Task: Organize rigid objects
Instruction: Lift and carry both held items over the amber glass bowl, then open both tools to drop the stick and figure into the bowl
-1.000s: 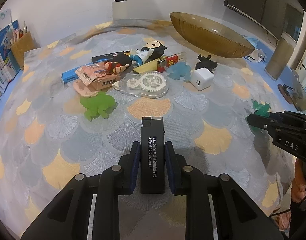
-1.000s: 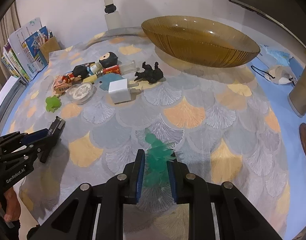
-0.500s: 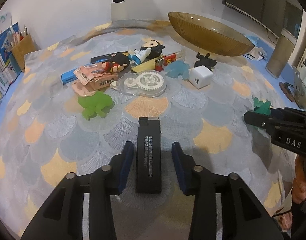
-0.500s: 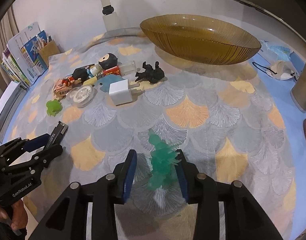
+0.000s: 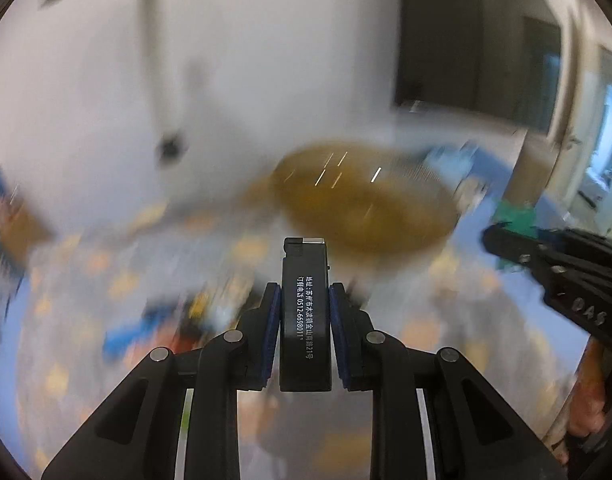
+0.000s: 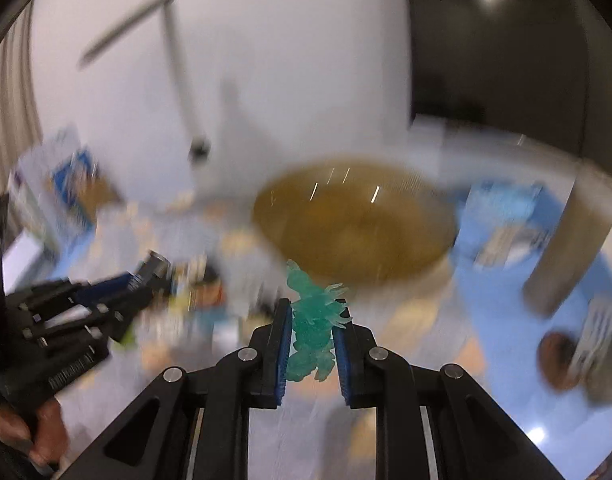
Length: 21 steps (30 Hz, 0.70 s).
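We now have both grips re-clamped after a brief release and lifted: left gripper point(image 5: 304, 336) pinching the black lighter point(image 5: 305, 316), right gripper point(image 6: 312, 344) pinching the green figurine point(image 6: 314, 332), amber bowl point(image 6: 354, 232) blurred mid-frame, so we're likely heading there.

Bowl point(image 5: 366, 204) beyond both held objects

Black lighter point(image 5: 305, 320) with white print, see-through teal figurine point(image 6: 314, 328), amber bowl point(image 6: 354, 228) (super blurry), blue pads point(image 6: 283, 344) on black grippers.
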Each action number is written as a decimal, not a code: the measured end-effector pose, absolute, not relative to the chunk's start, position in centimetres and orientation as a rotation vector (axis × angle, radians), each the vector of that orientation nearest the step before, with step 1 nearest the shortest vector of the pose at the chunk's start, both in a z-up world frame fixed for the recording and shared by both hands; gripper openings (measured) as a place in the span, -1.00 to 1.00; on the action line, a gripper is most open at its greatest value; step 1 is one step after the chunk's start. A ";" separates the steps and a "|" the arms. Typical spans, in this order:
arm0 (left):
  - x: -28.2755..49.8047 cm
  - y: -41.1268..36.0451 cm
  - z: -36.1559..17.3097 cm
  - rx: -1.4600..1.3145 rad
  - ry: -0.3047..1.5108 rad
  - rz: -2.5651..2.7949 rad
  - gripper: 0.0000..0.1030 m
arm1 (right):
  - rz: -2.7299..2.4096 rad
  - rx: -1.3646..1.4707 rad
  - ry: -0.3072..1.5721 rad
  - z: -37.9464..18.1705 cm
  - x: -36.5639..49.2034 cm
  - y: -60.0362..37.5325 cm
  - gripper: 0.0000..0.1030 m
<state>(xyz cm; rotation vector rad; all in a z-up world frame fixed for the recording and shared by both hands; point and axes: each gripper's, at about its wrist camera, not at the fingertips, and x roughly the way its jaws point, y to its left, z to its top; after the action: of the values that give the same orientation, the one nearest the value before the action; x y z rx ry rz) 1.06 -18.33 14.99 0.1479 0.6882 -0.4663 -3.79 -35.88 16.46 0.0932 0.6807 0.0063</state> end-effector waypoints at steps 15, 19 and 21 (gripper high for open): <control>9.2 -25.1 11.8 0.152 0.760 -0.452 -0.16 | -0.137 0.097 0.868 12.5 5.9 -40.6 -0.52; 7.3 -21.9 13.6 0.116 0.716 -0.424 0.14 | -0.122 0.134 0.827 14.0 3.8 -41.1 -0.52; 5.6 -19.9 14.8 0.107 0.663 -0.392 0.38 | -0.109 0.147 0.817 14.6 3.0 -40.9 -0.52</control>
<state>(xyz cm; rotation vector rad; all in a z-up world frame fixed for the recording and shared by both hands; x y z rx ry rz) 5.62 -19.90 14.79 0.1072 0.6631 -0.3918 2.99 -40.88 14.61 0.1473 0.8169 -0.1088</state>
